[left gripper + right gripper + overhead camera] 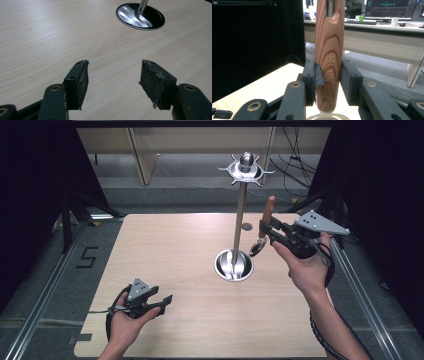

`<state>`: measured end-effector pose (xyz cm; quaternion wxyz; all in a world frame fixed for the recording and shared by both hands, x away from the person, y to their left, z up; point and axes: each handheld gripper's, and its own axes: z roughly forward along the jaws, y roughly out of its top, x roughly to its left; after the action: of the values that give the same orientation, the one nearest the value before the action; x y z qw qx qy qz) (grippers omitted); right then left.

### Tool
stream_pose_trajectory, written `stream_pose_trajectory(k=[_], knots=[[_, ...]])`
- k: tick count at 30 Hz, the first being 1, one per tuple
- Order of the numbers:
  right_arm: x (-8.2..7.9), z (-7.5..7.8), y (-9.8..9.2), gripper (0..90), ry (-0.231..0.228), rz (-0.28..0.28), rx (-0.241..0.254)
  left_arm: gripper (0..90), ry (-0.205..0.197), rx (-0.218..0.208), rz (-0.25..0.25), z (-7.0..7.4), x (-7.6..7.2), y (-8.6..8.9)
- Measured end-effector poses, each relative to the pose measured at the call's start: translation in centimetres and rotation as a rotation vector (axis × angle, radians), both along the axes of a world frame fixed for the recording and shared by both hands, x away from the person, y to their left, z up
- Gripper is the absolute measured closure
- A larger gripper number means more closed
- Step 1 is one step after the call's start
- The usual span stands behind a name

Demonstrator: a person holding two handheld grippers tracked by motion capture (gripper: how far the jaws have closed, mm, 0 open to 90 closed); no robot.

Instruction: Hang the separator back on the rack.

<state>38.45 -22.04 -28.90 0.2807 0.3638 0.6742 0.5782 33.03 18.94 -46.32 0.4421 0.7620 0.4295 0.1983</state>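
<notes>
A: Landmark is the steel stand (235,260), round base on the wooden table (190,330), thin pole up to a notched ring at the top. Start at the left.

B: Left gripper (159,304), well to the stand's left and nearer the person, held low over the table in the left hand (125,322). Jaws spread wide, nothing between them. In the left gripper view the pads (79,82) frame bare wood, with the stand's base (140,16) ahead and apart.

A: Next, moving rightward?

B: Just right of the pole, a spoon (265,227) with a wooden handle, upright, handle up and metal bowl down. The bowl hangs beside the base's right rim; touching or not, cannot tell.

A: What holds it?

B: Right gripper (267,231), to the stand's right, raised in the right hand (305,267). Jaws clamped on the handle. The right gripper view shows the wood-grain handle (329,57) squeezed between both pads, standing vertical, a slot near its top end. One pad's lining is peeled and curled against the wood.
</notes>
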Motion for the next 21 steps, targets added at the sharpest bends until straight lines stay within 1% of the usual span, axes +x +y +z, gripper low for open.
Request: stream_pose_trajectory(k=[1,4,5,8,9,12,14,15,18,19,21], knots=[[-0.11,0.06,0.02,68.4,0.012,-0.004,0.003,38.7,0.000,0.000,0.000,0.00,0.00,0.00],[0.03,0.15,-0.06,68.4,0.008,-0.002,-0.004,38.7,0.000,0.004,-0.003,0.02,0.00,0.01],[0.06,0.19,-0.02,68.4,0.005,-0.011,-0.002,38.7,-0.001,0.005,-0.003,0.03,-0.01,0.02],[0.06,0.28,-0.05,68.4,0.012,-0.005,0.000,38.7,0.004,-0.006,0.007,-0.01,-0.03,-0.03],[0.08,0.37,-0.01,68.4,0.011,-0.002,0.003,38.7,0.000,0.001,0.000,0.01,0.01,0.02],[0.12,0.44,0.01,68.4,0.004,-0.010,0.002,38.7,0.000,0.001,-0.001,0.01,0.01,0.02],[0.10,0.49,0.10,68.4,0.010,-0.010,0.004,38.7,-0.002,-0.002,-0.001,0.00,0.02,0.01],[0.17,0.51,0.09,68.4,0.004,-0.008,-0.002,38.7,-0.001,-0.003,0.000,0.00,0.02,0.01],[0.25,0.53,0.19,68.4,0.002,-0.010,0.004,38.7,-0.008,0.005,-0.009,0.01,0.08,0.08],[0.30,0.52,0.19,68.4,-0.005,-0.010,0.001,38.7,-0.001,-0.003,-0.001,0.01,0.01,0.02],[0.23,0.50,0.31,68.4,0.011,-0.013,0.008,38.7,-0.008,0.005,-0.010,0.02,0.09,0.09]])
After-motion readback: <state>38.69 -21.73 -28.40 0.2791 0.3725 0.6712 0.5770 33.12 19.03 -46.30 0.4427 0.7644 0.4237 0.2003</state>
